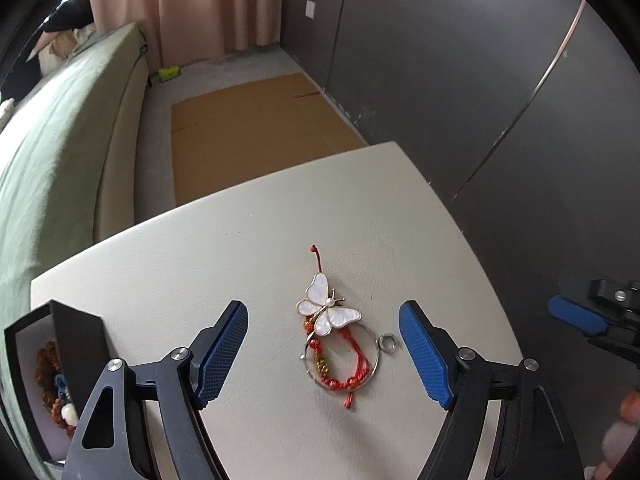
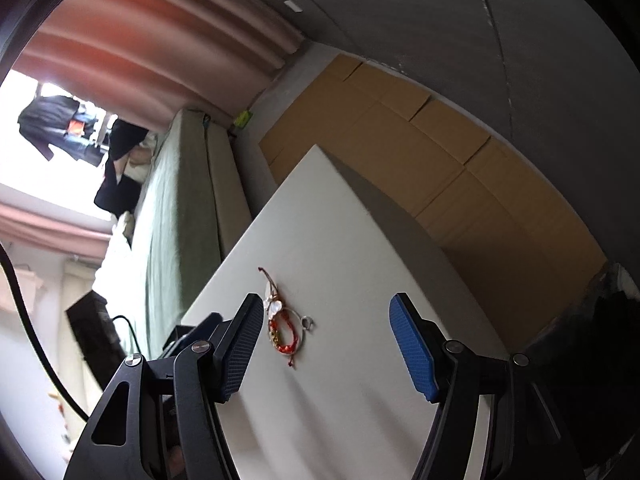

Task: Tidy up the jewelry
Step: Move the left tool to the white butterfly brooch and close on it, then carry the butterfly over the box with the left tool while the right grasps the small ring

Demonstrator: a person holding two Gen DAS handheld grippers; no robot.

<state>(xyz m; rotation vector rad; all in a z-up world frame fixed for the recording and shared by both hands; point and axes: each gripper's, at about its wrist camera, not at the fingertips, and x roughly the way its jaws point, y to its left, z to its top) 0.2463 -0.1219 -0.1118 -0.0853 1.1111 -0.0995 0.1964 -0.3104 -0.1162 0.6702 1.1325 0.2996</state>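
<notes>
A small pile of jewelry lies on the white table (image 1: 160, 280): a white butterfly brooch (image 1: 326, 306), a red beaded cord bracelet (image 1: 340, 380), a thin silver hoop (image 1: 375, 356) and a small silver ring (image 1: 388, 341). My left gripper (image 1: 323, 350) is open and empty, its jaws on either side of the pile, above it. A black jewelry box (image 1: 60, 360) with beaded pieces inside stands at the table's left edge. My right gripper (image 2: 326, 350) is open and empty, tilted, with the same pile (image 2: 286, 332) just right of its left finger. The right gripper also shows in the left wrist view (image 1: 580, 320).
A bed with a green cover (image 1: 60, 140) runs along the left. Flattened cardboard (image 1: 256, 128) lies on the floor beyond the table. A dark wall (image 1: 480, 60) stands to the right, a pink curtain (image 1: 208, 0) at the back.
</notes>
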